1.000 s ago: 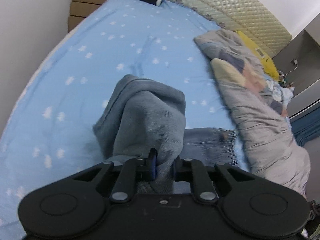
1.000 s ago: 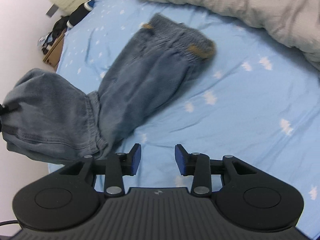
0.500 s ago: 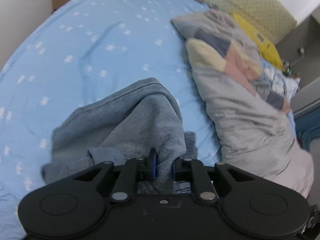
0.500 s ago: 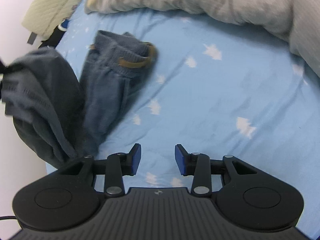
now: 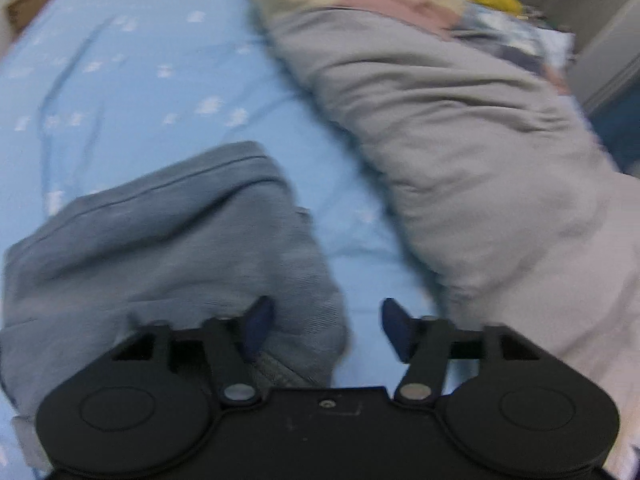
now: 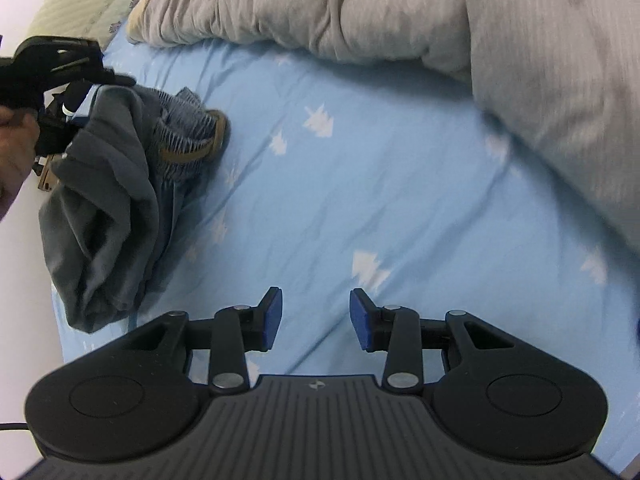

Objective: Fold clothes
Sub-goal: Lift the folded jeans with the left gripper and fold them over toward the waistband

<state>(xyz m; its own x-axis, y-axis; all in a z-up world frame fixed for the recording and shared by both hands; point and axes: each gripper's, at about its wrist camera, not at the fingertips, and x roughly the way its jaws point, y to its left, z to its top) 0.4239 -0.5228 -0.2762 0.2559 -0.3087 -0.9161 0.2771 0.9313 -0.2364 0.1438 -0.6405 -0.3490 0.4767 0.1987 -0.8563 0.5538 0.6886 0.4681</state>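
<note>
Grey-blue trousers [image 5: 168, 240] lie folded over on the light blue bed sheet [image 5: 120, 80]. In the left wrist view my left gripper [image 5: 326, 330] is open, its jaws wide apart, with a fold of the trousers lying loose by the left finger [image 5: 258, 322]. In the right wrist view the trousers [image 6: 108, 200] are bunched at the left, their ribbed waistband with a tan cord [image 6: 188, 136] on top. My right gripper [image 6: 316, 320] is open and empty over bare sheet, well right of the trousers. The left gripper's body [image 6: 52, 68] shows above the trousers.
A large grey quilt [image 5: 460, 140] lies along the right side of the bed and fills the top right of the right wrist view [image 6: 400, 20]. A padded headboard [image 6: 92, 0] is at the far end. The bed's edge runs near the trousers at the left.
My left gripper has opened and let go of the trousers, which now lie folded on the sheet. The right gripper has swung further right, still open.
</note>
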